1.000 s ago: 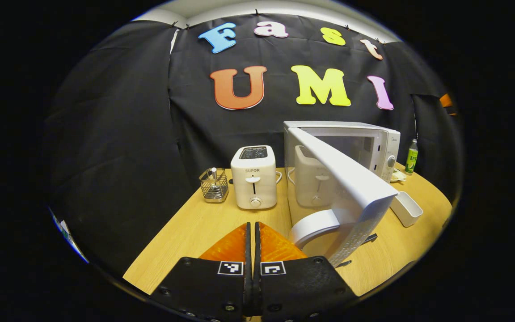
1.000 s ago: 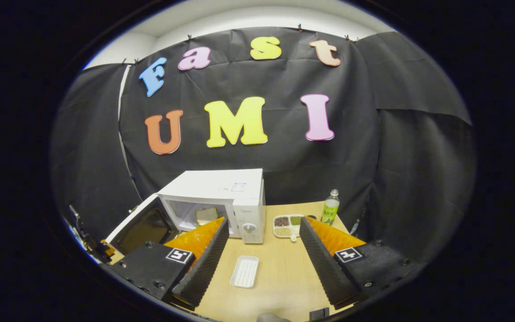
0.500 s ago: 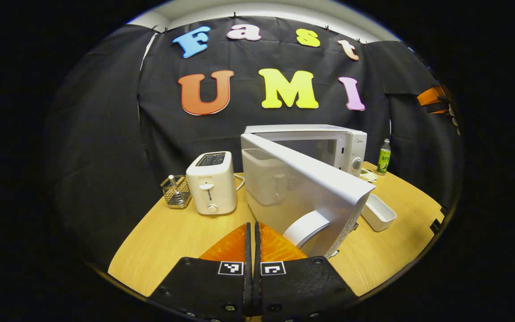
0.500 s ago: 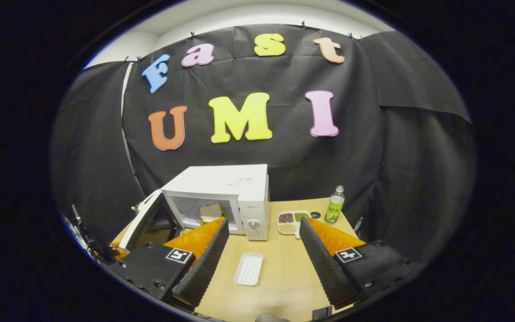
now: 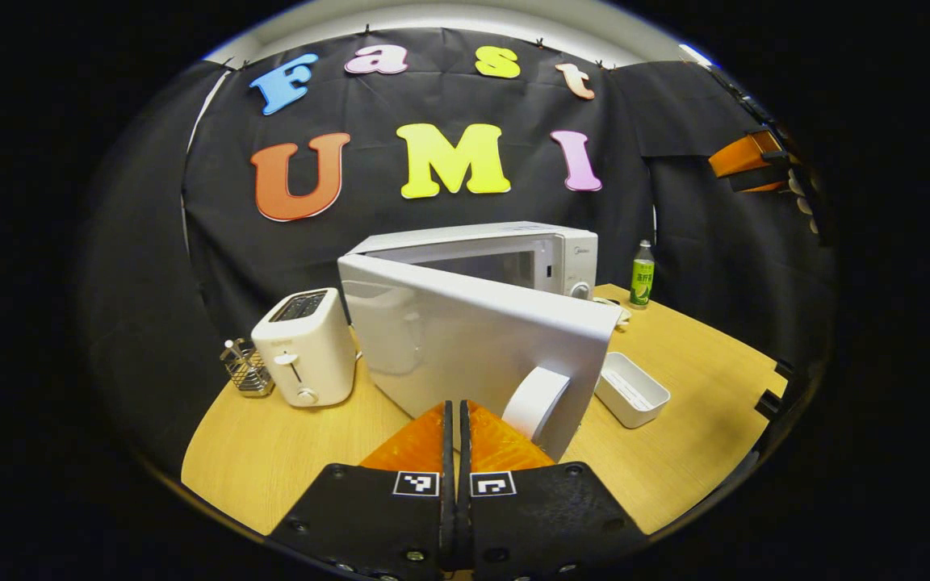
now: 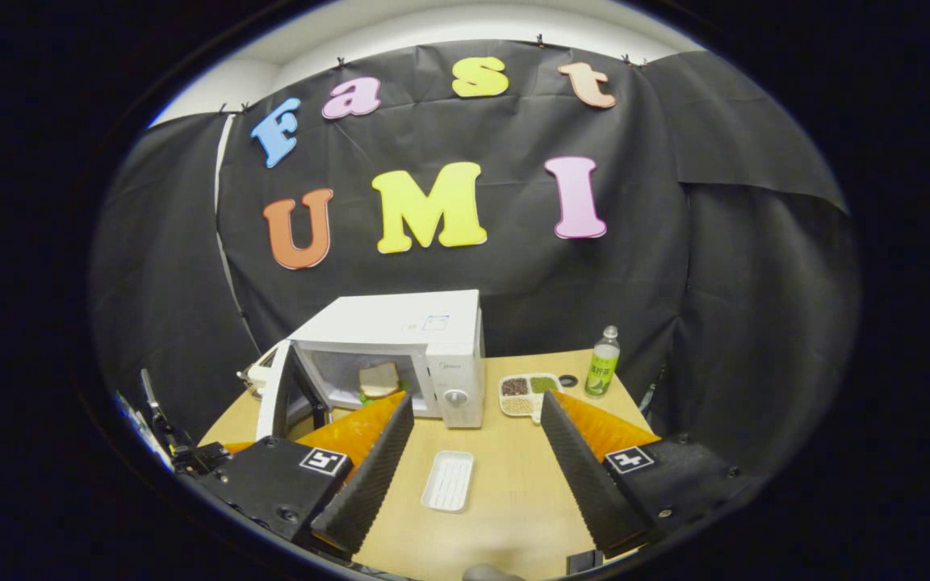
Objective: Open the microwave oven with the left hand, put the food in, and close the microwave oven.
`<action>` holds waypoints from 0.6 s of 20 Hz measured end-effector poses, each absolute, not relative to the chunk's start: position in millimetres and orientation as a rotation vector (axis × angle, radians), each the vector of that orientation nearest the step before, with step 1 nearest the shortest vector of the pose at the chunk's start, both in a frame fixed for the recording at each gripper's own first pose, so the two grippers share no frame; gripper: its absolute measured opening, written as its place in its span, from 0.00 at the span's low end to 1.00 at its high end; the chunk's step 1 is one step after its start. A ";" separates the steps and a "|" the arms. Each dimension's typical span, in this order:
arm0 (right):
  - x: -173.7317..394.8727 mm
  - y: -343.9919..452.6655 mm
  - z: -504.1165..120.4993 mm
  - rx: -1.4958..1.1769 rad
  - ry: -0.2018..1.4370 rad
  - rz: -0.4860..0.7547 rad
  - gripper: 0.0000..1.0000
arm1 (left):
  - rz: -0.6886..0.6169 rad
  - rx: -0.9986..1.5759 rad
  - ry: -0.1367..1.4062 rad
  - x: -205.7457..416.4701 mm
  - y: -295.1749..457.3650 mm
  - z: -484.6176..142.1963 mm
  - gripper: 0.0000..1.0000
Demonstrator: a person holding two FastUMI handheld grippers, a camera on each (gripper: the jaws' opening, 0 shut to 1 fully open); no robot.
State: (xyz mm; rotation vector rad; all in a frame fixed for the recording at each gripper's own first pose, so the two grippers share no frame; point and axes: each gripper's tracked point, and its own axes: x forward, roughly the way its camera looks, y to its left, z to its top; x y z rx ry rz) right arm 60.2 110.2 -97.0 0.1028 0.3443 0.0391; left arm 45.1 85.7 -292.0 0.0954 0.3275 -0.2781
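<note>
Each hand-held gripper, left (image 5: pixel 456 415) and right (image 6: pixel 473 420), has a matte black body studded with small screws. A small square black-and-white marker sits on each finger base. The right gripper's finger faces (image 6: pixel 368 476) are ribbed.

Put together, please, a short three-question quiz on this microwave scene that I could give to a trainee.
1. True or false: the microwave door is fully shut.
2. Which gripper has its fingers spread apart with nothing between them? A) left gripper B) right gripper
3. Fill in: inside the microwave, seen in the right gripper view, sits the ____.

Key
1. False: the door stands partly open, with the left gripper at its handle.
2. B: the right gripper is open above the white tray; the left gripper's fingers are together.
3. Food; it looks like a slice of bread.
</note>
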 end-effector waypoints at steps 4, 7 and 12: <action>59.4 104.7 -99.0 0.108 0.340 0.047 0.92 | -0.291 0.114 0.327 64.1 63.0 -293.3 0.00; 59.6 92.2 -101.6 0.096 0.339 0.035 0.92 | -0.312 0.115 0.325 77.4 44.9 -292.1 0.00; 64.1 72.5 -102.0 0.104 0.340 0.029 0.92 | -0.346 0.149 0.316 103.2 15.6 -290.0 0.00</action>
